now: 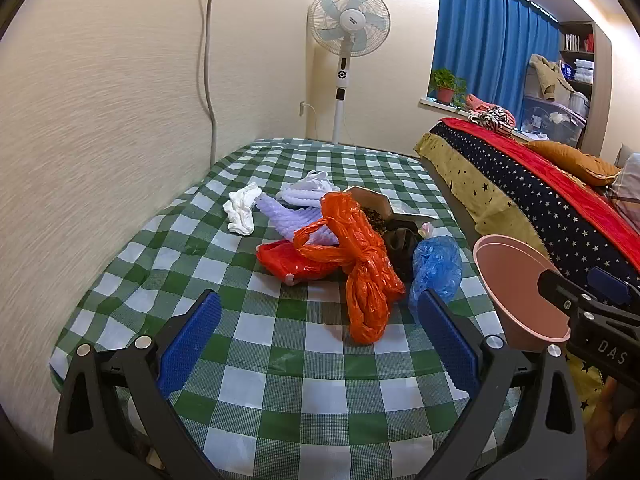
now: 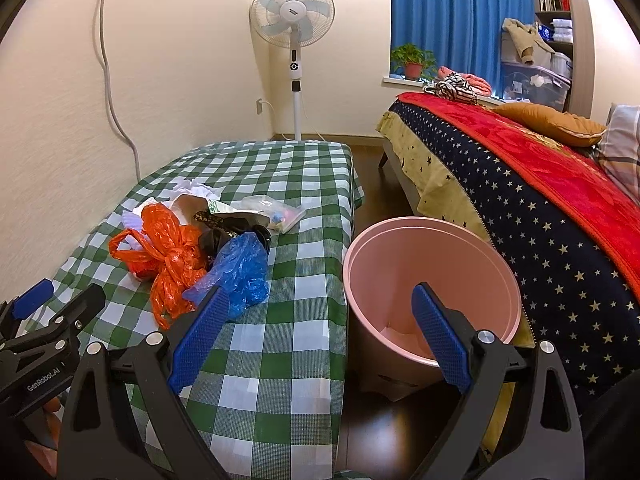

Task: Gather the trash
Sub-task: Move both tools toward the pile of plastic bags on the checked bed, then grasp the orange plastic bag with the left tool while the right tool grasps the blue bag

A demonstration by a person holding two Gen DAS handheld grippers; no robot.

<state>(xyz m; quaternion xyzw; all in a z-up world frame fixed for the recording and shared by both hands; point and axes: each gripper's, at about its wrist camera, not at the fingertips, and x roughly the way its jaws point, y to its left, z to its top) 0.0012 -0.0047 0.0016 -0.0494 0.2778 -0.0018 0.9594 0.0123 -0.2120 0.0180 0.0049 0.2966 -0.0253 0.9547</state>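
A pile of trash lies on a green-checked table [image 1: 280,360]: an orange plastic bag [image 1: 360,264], a red bag [image 1: 288,260], a blue bag [image 1: 436,264], white crumpled cloths [image 1: 242,210], a cardboard box [image 1: 372,200] and dark scraps. The pile also shows in the right wrist view, with the orange bag [image 2: 168,256] and blue bag [image 2: 240,268]. A pink bin [image 2: 428,292] stands on the floor right of the table. My left gripper [image 1: 320,340] is open and empty, short of the pile. My right gripper [image 2: 316,332] is open and empty, over the table edge and bin.
A bed with a starry cover and red blanket [image 2: 540,200] runs along the right. A standing fan [image 2: 294,40] is in the far corner. A clear packet [image 2: 276,210] lies on the table behind the pile. The wall borders the table's left side.
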